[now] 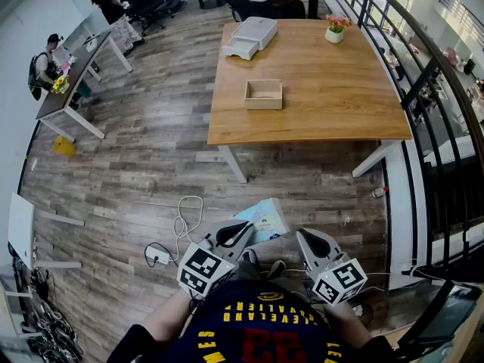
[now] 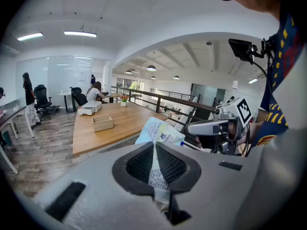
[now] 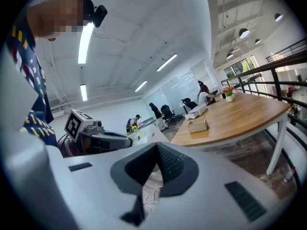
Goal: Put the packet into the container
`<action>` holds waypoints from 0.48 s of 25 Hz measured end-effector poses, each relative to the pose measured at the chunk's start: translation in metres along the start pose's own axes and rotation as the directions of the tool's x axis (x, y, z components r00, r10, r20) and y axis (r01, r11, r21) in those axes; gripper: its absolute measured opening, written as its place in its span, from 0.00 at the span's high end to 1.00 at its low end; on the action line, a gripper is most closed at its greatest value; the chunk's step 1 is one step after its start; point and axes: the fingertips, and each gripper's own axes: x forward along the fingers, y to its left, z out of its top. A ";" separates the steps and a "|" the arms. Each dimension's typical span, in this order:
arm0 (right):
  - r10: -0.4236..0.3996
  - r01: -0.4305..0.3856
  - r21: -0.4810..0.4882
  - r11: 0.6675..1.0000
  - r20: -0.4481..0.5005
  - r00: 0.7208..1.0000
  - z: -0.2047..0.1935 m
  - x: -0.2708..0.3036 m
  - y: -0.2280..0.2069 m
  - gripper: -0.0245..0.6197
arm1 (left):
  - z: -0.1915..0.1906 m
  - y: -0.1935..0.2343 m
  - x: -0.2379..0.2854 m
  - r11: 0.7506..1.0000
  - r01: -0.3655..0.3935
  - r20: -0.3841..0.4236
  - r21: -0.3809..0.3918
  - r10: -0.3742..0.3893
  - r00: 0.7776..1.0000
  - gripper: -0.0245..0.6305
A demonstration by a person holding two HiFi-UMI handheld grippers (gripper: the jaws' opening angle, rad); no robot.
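Seen from the head view, the packet (image 1: 265, 219) sticks forward out of the left gripper (image 1: 243, 233), over the floor and well short of the table (image 1: 333, 89). The container (image 1: 263, 94) sits open there, back from the near edge with bare wood around it. The left gripper view shows its jaws clenched on the packet, whose lower part is hidden between the pads. In the right gripper view, the right gripper (image 3: 156, 146) is closed on nothing.

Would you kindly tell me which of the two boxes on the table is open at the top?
The small wooden box, the nearer one: its empty inside shows. The white box behind it has a closed top.
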 end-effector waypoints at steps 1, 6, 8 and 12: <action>0.003 -0.003 0.000 1.000 0.003 1.000 -0.004 -0.003 0.006 0.95 | -0.005 -0.004 -0.007 1.000 -0.003 -0.001 0.006 0.003 1.000 0.93; -0.015 0.015 -0.002 1.000 0.004 1.000 -0.026 -0.028 0.041 0.95 | -0.027 -0.032 -0.041 0.999 0.010 0.001 0.040 -0.010 1.000 0.93; -0.039 0.039 -0.006 0.999 -0.007 0.999 -0.038 -0.041 0.058 0.95 | -0.037 -0.047 -0.057 0.997 0.032 0.004 0.071 -0.032 0.999 0.93; -0.102 0.101 -0.005 0.995 -0.043 0.994 -0.080 -0.066 0.101 0.95 | -0.078 -0.079 -0.095 0.984 0.089 -0.009 0.151 -0.088 0.996 0.93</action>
